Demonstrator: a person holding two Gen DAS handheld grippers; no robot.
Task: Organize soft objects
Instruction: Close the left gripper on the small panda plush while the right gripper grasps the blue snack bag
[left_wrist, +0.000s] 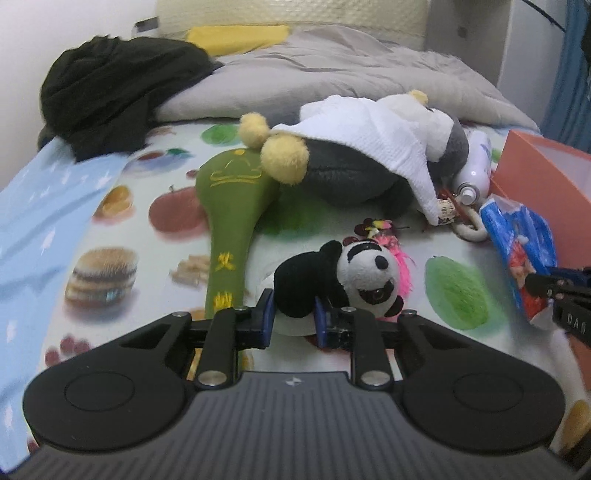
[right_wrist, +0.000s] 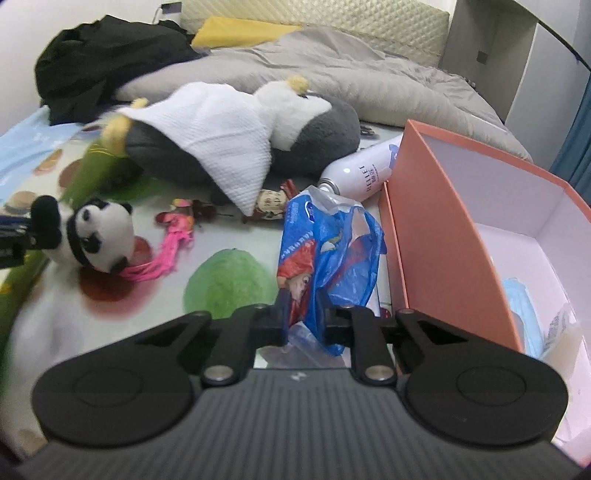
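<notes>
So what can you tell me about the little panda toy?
The panda toy is a small plush with a white face, black ears, black eye patches and a fuzzy black body. It lies tipped on its side on the fruit-print sheet, its head resting on a pink tassel. The left gripper is closed on its black body, a blue pad on each side. A green plush lies close beside it.

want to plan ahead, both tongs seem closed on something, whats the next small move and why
Probably lift the right tongs with the blue plastic bag and carry it over the open orange box beside it. The left tongs already clamp the panda plush, which can follow.
</notes>
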